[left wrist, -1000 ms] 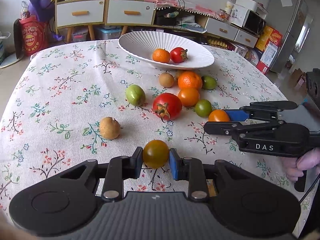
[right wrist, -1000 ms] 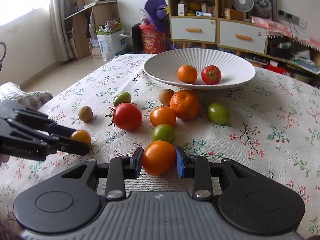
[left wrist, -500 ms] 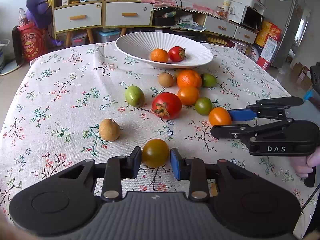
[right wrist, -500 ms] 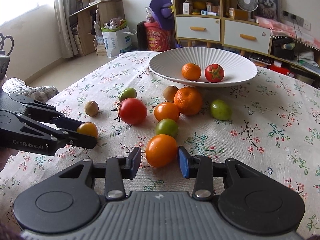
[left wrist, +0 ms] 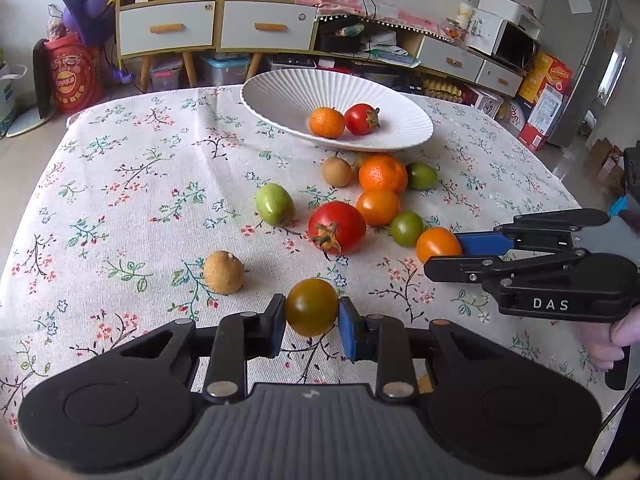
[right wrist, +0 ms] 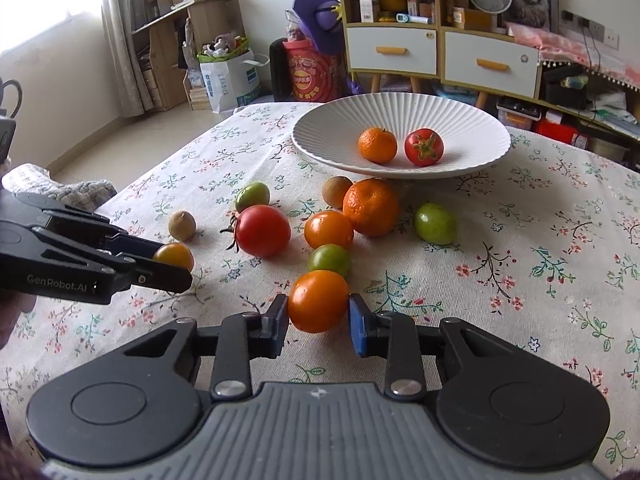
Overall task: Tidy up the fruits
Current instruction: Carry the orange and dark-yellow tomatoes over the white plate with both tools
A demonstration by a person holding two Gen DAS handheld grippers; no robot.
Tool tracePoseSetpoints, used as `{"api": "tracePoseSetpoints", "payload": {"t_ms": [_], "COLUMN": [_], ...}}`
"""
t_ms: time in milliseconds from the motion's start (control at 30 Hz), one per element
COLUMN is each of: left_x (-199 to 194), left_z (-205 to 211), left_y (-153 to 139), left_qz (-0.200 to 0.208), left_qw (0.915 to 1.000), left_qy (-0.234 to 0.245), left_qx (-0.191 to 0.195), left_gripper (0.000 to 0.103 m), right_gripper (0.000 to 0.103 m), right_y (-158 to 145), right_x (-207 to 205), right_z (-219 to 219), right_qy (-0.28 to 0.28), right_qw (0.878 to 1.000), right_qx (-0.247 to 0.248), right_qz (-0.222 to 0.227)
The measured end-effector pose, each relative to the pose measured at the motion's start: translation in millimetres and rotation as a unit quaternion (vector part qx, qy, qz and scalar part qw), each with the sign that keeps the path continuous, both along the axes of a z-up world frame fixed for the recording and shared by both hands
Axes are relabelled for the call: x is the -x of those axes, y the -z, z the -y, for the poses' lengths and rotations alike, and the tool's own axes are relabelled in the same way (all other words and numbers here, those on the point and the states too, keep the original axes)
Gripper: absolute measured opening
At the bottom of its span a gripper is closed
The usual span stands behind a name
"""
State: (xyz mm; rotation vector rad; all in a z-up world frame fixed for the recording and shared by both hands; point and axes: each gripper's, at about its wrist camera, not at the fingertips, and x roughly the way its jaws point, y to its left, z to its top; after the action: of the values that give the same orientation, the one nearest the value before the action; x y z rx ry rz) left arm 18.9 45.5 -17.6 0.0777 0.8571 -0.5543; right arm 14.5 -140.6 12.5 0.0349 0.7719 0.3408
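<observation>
1. Left wrist view: a small brownish-orange tomato (left wrist: 311,306) sits on the floral tablecloth (left wrist: 120,184), clamped at its widest girth by the left gripper (left wrist: 312,322), whose jaws have just been closing onto it.
2. The orange tomato (right wrist: 318,301) is likewise pinched between the right gripper (right wrist: 319,322) pads, jaws just closing on it.
3. Both look light, smooth and thin-skinned, so probably slippery and easily bruised; gentle pressure across the middle suits.
4. The white ribbed plate (right wrist: 328,128) beyond holds a mandarin (right wrist: 377,145) and red tomato (right wrist: 423,147).
</observation>
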Motion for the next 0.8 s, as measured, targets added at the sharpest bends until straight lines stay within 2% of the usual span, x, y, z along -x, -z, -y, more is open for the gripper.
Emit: {"api": "tracePoseSetpoints", "payload": {"t_ms": [367,800], "left_x": [-13.0,-42.2], "left_z": [3.6,14.6], "left_y": [-11.0,-31.0], "left_qz": [0.001,0.008], "left_qw": [0.9998,0.9977], "left_qy": [-0.022,-0.062], "left_qx": [0.002,0.024], "left_gripper": [0.027,0.027], "right_gripper": [0.028,0.028], "right_y": [-23.7,-41.5], "right_x": [-11.6,-38.1], "right_z": [-4.1,3.2], "right_qy": [0.015,0.055], "right_qw": [1.0,0.998], "right_qx": [-0.004,0.002], "right_qz": [0.018,0.023]}}
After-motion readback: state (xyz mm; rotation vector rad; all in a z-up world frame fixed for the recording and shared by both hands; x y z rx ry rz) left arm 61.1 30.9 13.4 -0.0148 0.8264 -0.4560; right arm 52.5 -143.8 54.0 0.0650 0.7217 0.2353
